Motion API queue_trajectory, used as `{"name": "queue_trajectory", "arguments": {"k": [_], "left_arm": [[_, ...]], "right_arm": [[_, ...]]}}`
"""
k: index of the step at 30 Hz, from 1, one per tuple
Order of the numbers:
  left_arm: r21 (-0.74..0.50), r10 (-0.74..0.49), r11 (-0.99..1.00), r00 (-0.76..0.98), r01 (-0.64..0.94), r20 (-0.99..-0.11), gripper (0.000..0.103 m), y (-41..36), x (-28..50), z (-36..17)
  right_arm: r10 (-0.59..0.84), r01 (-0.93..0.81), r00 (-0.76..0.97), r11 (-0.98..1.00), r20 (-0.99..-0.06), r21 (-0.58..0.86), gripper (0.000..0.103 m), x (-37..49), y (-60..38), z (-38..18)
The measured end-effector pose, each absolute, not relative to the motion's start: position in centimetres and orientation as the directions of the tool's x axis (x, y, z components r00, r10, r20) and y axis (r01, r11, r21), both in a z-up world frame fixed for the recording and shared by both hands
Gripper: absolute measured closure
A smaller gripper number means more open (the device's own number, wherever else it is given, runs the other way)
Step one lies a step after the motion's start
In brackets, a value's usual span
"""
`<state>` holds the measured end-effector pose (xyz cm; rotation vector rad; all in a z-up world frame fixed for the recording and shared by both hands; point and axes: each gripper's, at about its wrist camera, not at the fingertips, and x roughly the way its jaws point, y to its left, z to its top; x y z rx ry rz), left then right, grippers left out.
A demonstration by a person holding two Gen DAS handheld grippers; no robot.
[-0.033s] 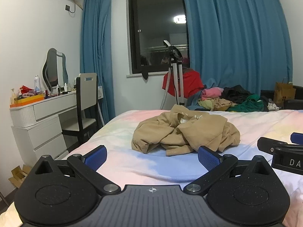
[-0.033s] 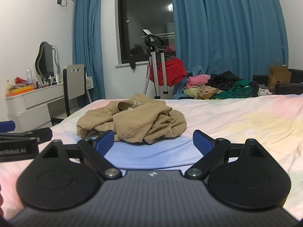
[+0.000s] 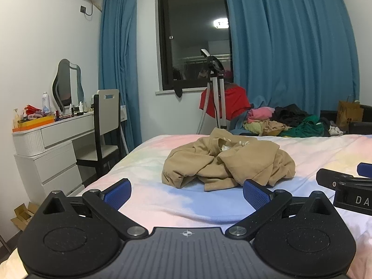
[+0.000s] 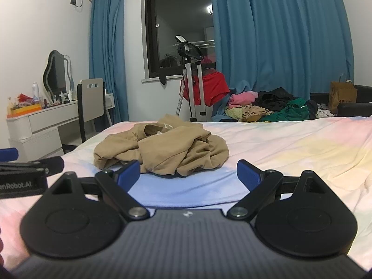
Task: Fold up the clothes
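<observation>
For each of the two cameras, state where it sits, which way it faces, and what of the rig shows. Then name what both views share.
Left wrist view: sits on the left tool, low over the bed, facing the tan garment and window; its open blue fingers show, the right tool at the right edge.
Right wrist view: sits on the right tool, facing likewise; open fingers show, the left tool at the left edge.
Shared: garment, bed, curtains, clothes pile.
</observation>
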<state>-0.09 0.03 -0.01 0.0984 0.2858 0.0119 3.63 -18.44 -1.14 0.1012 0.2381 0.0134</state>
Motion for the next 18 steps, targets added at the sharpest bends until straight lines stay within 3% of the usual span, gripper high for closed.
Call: {"name": "queue_trajectory", "arguments": {"k": [18], "left_arm": [[0.11,0.016,0.994,0.96,0.015,-0.281,0.0,0.07,-0.35,-0.17]], "right_arm": [[0.021,0.003,0.973,0.995,-0.231,0.103,0.012,3.46,-18.5,-1.03]]}}
